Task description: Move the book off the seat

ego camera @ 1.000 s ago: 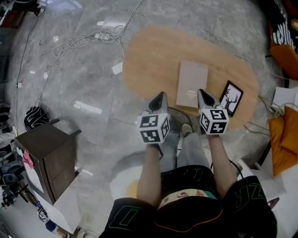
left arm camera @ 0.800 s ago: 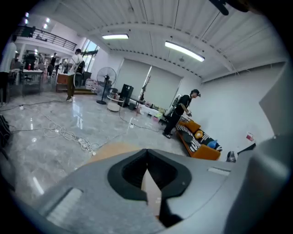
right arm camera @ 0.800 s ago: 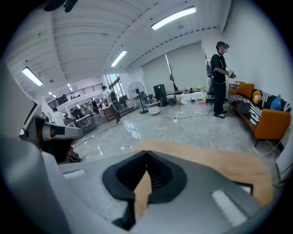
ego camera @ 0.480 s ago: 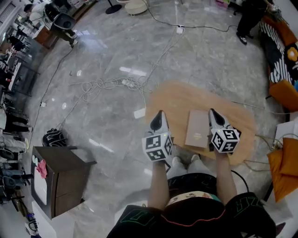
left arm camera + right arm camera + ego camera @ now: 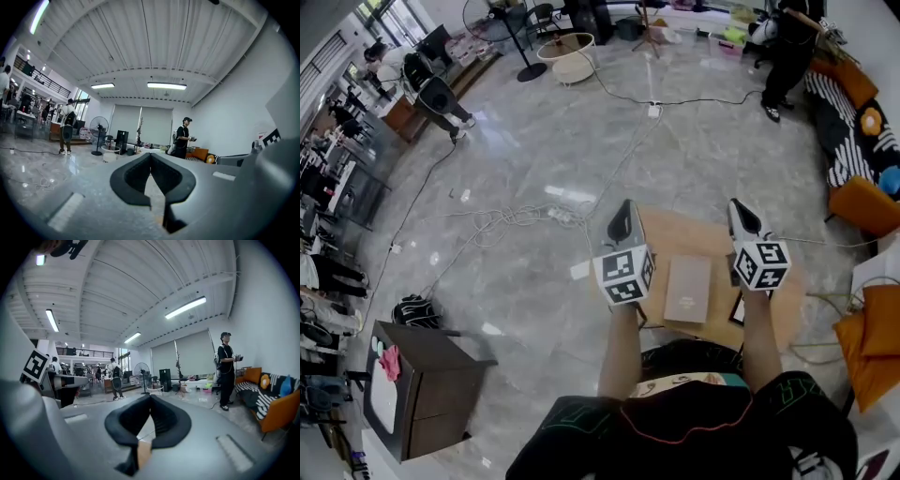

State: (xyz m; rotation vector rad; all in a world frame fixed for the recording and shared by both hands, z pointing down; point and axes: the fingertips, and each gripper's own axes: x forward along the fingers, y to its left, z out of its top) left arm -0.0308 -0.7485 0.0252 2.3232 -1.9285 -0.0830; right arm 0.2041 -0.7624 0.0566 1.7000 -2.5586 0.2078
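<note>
In the head view a flat tan book [image 5: 687,290] lies on the oval wooden seat [image 5: 675,242], between my two forearms. My left gripper [image 5: 624,206] is held up above the seat's left edge, jaws shut and empty. Raised level with it, my right gripper [image 5: 738,206] hangs over the seat's right part, also shut with nothing in it. Neither touches the book. The left gripper view shows the closed left gripper [image 5: 150,155] pointing out into the room, and the right gripper view shows the closed right gripper [image 5: 150,397] doing the same. A black picture frame [image 5: 736,308] peeks out beside my right arm.
Loose cables [image 5: 525,217] trail over the grey floor left of the seat. A dark cabinet [image 5: 422,380] stands at the lower left. An orange sofa [image 5: 862,202] and orange cushions [image 5: 872,342] line the right side. A person [image 5: 787,42] stands at the back.
The head view has tilted up, showing far more of the room. Both grippers have lifted and point forward. The book now sits lower in view, between my arms. Both stay shut.
</note>
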